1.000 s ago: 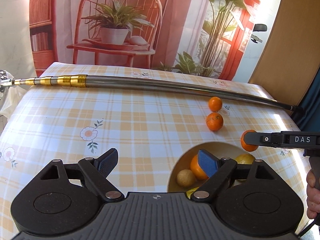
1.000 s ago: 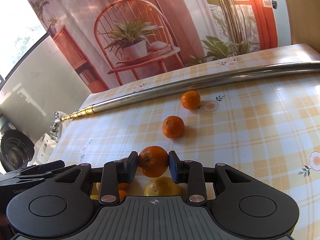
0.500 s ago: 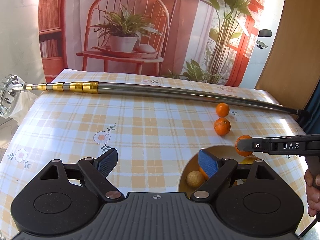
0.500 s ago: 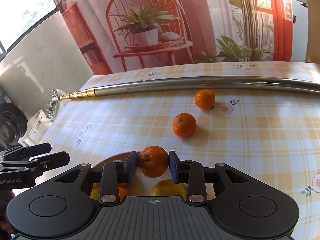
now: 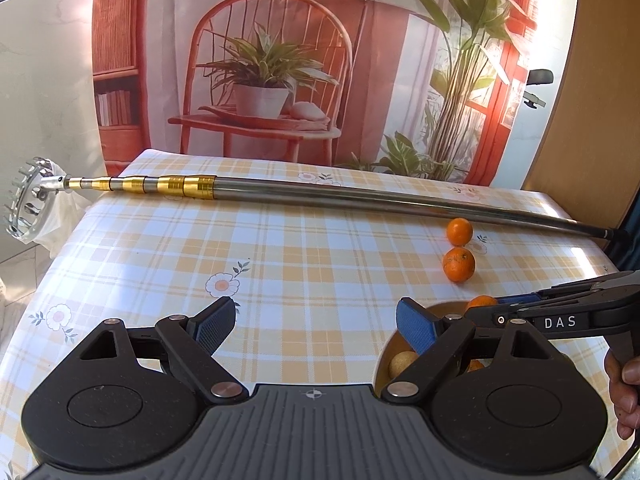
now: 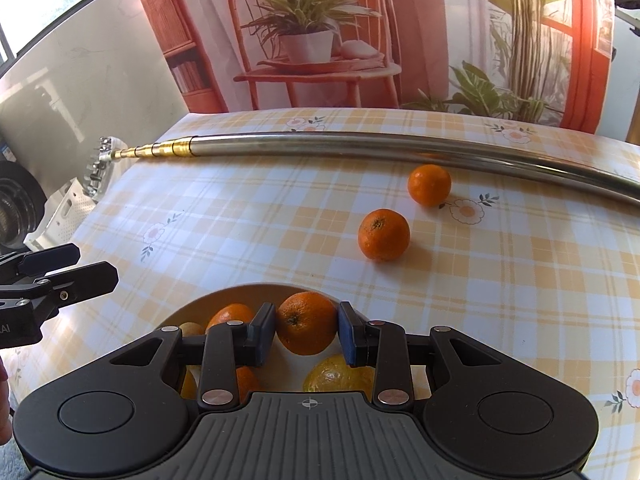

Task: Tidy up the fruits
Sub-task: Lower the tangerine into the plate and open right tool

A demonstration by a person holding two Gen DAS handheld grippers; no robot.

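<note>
Checked tablecloth (image 6: 500, 280), pole (image 6: 360, 146) at back | right gripper (image 6: 307, 330) clamping orange (image 6: 307, 322) over bowl (image 6: 240, 294), probably for release | left gripper (image 5: 316, 326) wide, empty | two oranges (image 6: 384, 234) loose near pole

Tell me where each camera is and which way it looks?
Left wrist: on the left gripper, facing across the table to the pole; its open fingers and a hand show.
Right wrist: on the right gripper, over the bowl, fingers gripping an orange.
Shared: pole, bowl, two loose oranges.
</note>
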